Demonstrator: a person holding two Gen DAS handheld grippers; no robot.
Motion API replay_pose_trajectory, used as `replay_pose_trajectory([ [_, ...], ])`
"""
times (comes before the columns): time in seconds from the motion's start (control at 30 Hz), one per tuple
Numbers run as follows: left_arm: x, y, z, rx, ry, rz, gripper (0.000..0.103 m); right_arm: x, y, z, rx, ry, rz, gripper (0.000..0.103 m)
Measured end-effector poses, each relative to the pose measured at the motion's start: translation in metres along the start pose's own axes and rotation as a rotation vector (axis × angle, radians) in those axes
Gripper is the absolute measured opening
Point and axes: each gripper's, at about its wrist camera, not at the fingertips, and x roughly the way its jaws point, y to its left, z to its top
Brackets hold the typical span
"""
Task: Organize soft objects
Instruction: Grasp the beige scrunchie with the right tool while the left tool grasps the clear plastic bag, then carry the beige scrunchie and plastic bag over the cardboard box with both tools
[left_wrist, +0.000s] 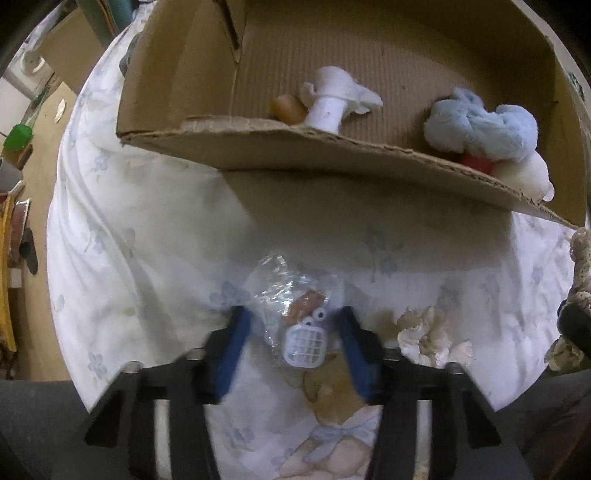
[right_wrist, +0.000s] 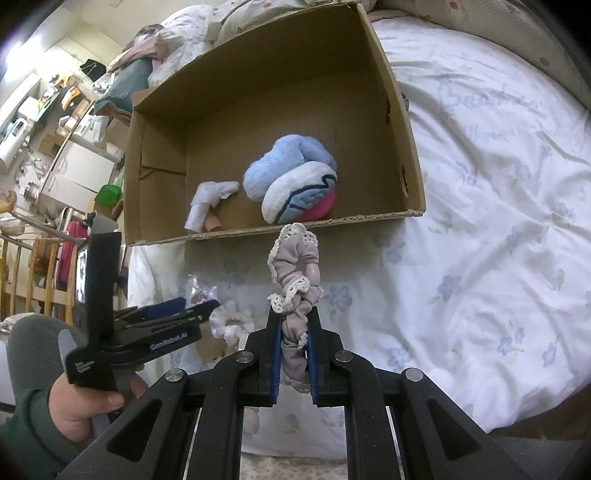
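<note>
Scrunchie (right_wrist: 295, 280) pinched in right gripper (right_wrist: 293, 325); wrapped toy (left_wrist: 299, 325) between wide left gripper (left_wrist: 293, 314) fingers

Dim, flat indoor light, left wrist view soft and smeared with motion blur along the blue fingers (left_wrist: 236, 347), right wrist view sharper, cardboard box (right_wrist: 402, 122) threw shadow onto the bedsheet (right_wrist: 480, 206), fisheye bending and black vignette at corners
</note>
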Motion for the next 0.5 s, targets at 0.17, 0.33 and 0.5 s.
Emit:
replay_pose_trajectory([
  [0.17, -0.007, 0.015, 0.004, -0.028, -0.022, 0.021, 0.023, -0.001, 0.001, 0.0, -0.01, 0.004, -0.001, 0.013],
  [0.33, -0.02, 0.043, 0.006, -0.107, -0.062, 0.048, 0.023, 0.001, 0.002, 0.001, -0.018, 0.01, -0.008, 0.013],
  [0.5, -0.044, 0.07, 0.005, -0.193, -0.14, 0.003, 0.023, 0.002, 0.007, 0.0, -0.035, 0.013, -0.018, 0.013],
])
